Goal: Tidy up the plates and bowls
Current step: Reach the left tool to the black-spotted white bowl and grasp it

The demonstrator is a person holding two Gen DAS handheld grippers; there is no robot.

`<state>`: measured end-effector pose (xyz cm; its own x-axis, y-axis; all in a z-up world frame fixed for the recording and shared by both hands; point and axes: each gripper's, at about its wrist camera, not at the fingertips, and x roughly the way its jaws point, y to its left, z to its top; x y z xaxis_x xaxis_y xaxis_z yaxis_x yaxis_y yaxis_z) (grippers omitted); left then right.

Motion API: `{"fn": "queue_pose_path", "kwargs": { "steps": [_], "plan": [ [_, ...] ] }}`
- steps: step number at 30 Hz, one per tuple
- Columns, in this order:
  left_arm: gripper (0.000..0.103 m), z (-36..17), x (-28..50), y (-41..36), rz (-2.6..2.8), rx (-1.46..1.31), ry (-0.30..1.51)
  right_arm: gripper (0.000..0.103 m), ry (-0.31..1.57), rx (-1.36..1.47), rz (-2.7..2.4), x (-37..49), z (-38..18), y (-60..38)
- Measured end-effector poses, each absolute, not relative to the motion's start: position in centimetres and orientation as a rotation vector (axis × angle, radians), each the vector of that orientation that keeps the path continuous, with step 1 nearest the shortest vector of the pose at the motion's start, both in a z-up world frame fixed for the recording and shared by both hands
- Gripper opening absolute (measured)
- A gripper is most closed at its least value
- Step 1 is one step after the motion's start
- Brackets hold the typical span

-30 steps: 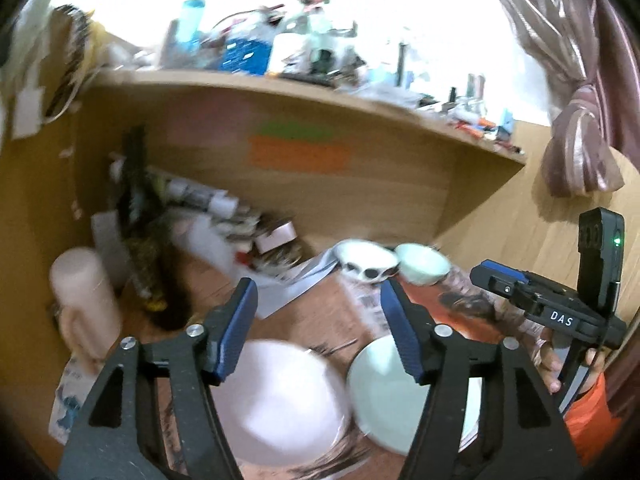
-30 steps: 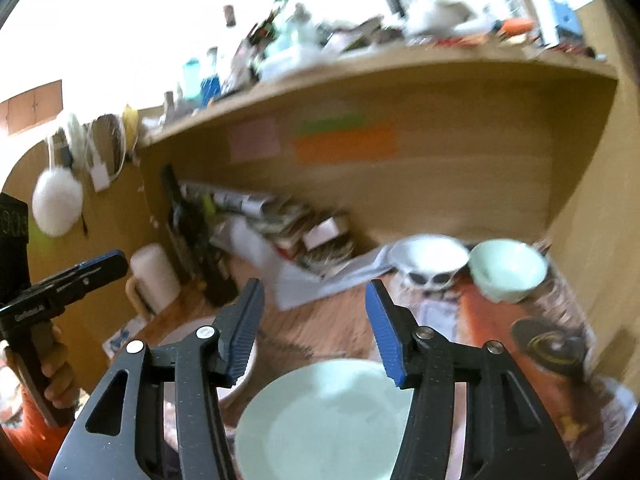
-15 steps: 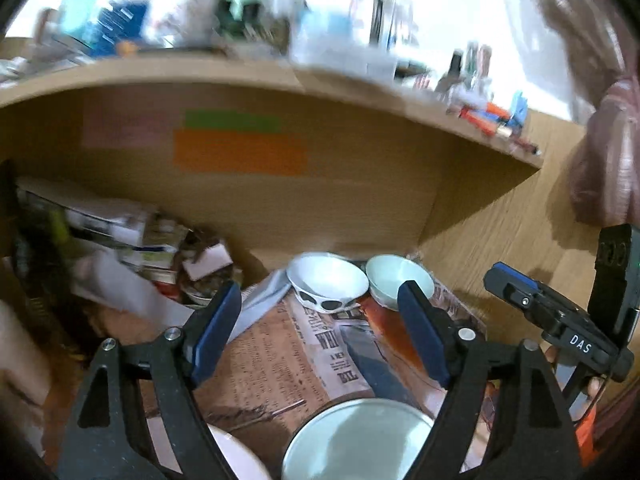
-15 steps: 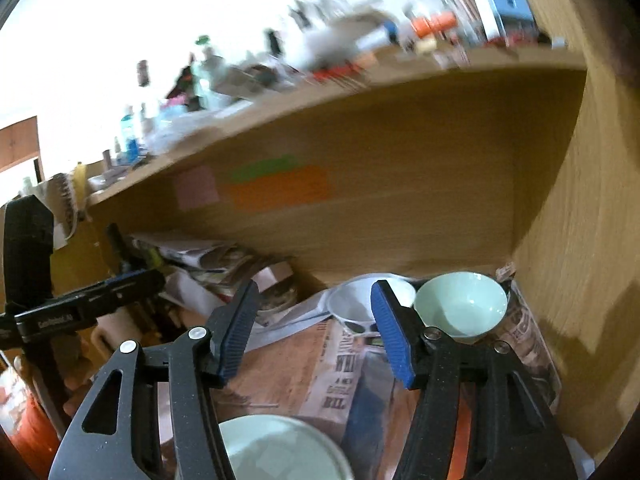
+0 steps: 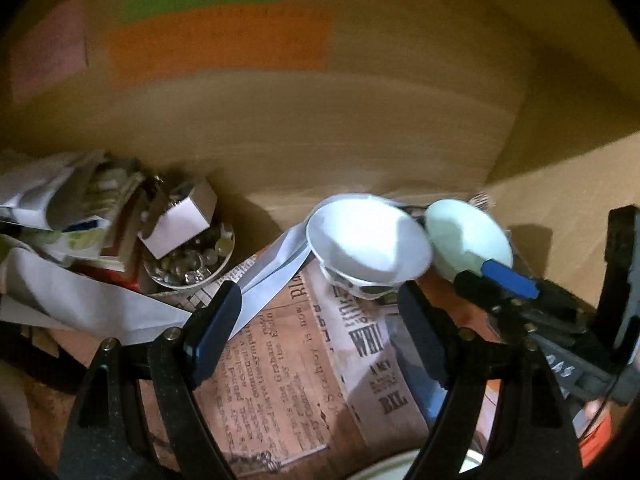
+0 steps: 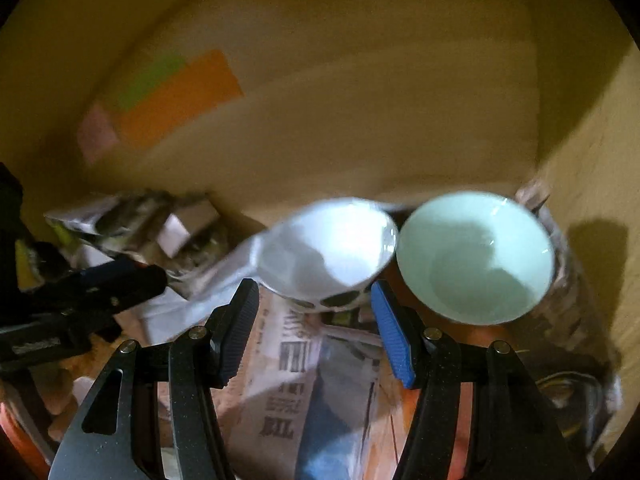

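Note:
Two bowls stand side by side on newspaper at the back of a wooden alcove. The white bowl has dark markings on its outside. The mint-green bowl is to its right, rim to rim with it. My left gripper is open and empty, a little short of the white bowl. My right gripper is also open and empty, its right finger near the gap between the bowls. In the left wrist view the right gripper reaches in front of the mint bowl. A pale plate rim shows at the bottom edge.
Newspaper covers the alcove floor. A small dish of beads with a white box and a heap of papers crowd the left. The back wall carries orange and green notes. A wooden side wall closes the right.
Both grippers have gone forward and down under the shelf towards the two bowls. The plates have slipped out of view below. The left jaws stand wider than a second ago.

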<state>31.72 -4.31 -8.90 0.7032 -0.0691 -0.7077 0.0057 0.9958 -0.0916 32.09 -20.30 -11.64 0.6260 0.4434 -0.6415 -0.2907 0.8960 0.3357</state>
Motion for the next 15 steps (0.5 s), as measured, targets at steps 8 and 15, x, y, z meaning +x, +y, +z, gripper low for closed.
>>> {"fn": "queue_pose_path", "kwargs": {
  "steps": [8,15],
  "plan": [
    [0.077,-11.5,35.5,-3.2,-0.046,-0.132,0.870,0.049,0.890,0.240,0.374,35.4,-14.7,-19.7],
    [0.070,-12.9,37.0,-2.8,-0.058,-0.142,0.914,0.047,0.918,0.231,0.330,36.5,-15.5,-19.2]
  ]
}}
